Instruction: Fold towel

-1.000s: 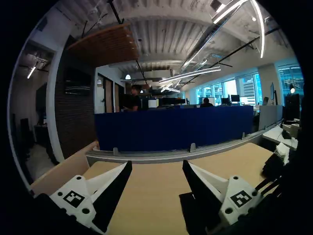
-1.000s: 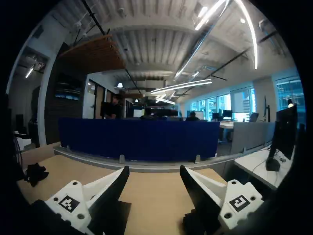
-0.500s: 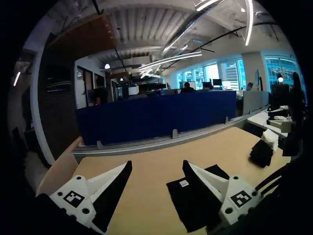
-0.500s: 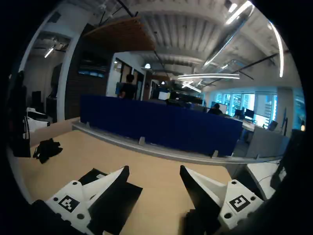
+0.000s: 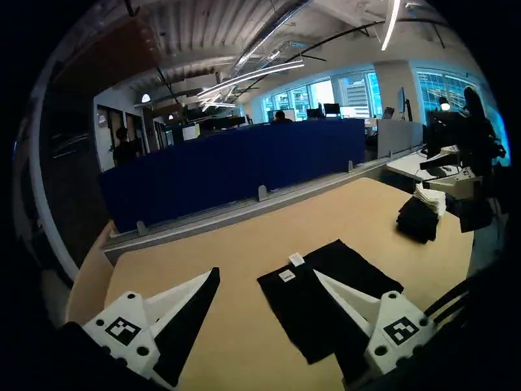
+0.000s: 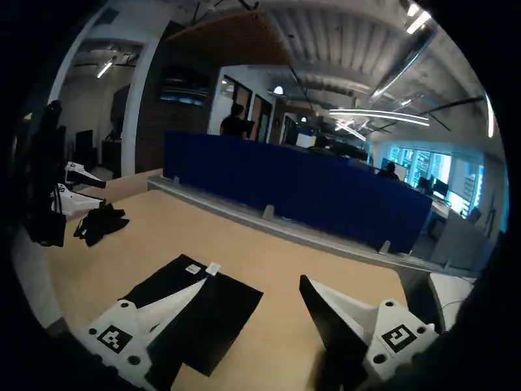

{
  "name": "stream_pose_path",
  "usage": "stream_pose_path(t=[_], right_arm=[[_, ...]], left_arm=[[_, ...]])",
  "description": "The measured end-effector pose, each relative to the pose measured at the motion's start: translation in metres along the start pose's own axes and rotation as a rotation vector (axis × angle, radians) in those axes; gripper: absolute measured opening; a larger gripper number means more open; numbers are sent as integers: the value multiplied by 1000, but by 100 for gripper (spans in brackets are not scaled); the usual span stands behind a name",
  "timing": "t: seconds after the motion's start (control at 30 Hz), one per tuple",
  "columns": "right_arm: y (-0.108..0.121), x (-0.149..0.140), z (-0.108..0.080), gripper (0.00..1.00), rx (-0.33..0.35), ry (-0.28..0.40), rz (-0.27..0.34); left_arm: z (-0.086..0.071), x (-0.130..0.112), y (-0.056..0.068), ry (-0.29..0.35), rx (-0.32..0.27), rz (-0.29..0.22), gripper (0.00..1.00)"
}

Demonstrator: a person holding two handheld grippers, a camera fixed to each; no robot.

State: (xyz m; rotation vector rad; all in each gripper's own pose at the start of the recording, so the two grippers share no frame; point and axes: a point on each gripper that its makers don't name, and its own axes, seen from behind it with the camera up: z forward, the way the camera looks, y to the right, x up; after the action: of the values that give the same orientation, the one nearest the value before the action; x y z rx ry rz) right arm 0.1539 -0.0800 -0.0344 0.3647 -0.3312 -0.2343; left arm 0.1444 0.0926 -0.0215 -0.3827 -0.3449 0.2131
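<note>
A black towel point(image 5: 306, 303) lies flat on the wooden table point(image 5: 215, 247), with two small white tags at its far edge. My left gripper point(image 5: 265, 274) hovers open above the table, its right finger over the towel's near part. In the right gripper view the same towel point(image 6: 221, 313) lies low on the left, partly under the left finger of my open right gripper point(image 6: 256, 280). Nothing is between either pair of fingers. The left gripper point(image 6: 73, 186) also appears far off at the table's left end, and the right gripper point(image 5: 456, 179) at the far right, held by a person.
A stack of folded black and white towels point(image 5: 420, 215) sits at the table's right end. A crumpled black cloth point(image 6: 101, 221) lies near the left end. A blue partition point(image 5: 228, 169) runs along the table's far edge. Office desks and people stand beyond.
Both grippers have tipped down toward the table and turned inward. The black towel, barely seen a second ago, now lies in plain view under both. Both stay open.
</note>
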Motion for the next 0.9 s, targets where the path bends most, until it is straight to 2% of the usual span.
stream_pose_path(t=[0.3, 0.47, 0.9], right_arm=[[-26, -51, 17, 100, 53, -72, -10], [-38, -80, 25, 100, 75, -110, -6], [-62, -163, 39, 100, 133, -258, -5]], left_arm=[[11, -53, 29, -75, -58, 11, 96], [17, -88, 39, -129, -76, 22, 96], [33, -172, 68, -296, -162, 35, 96]])
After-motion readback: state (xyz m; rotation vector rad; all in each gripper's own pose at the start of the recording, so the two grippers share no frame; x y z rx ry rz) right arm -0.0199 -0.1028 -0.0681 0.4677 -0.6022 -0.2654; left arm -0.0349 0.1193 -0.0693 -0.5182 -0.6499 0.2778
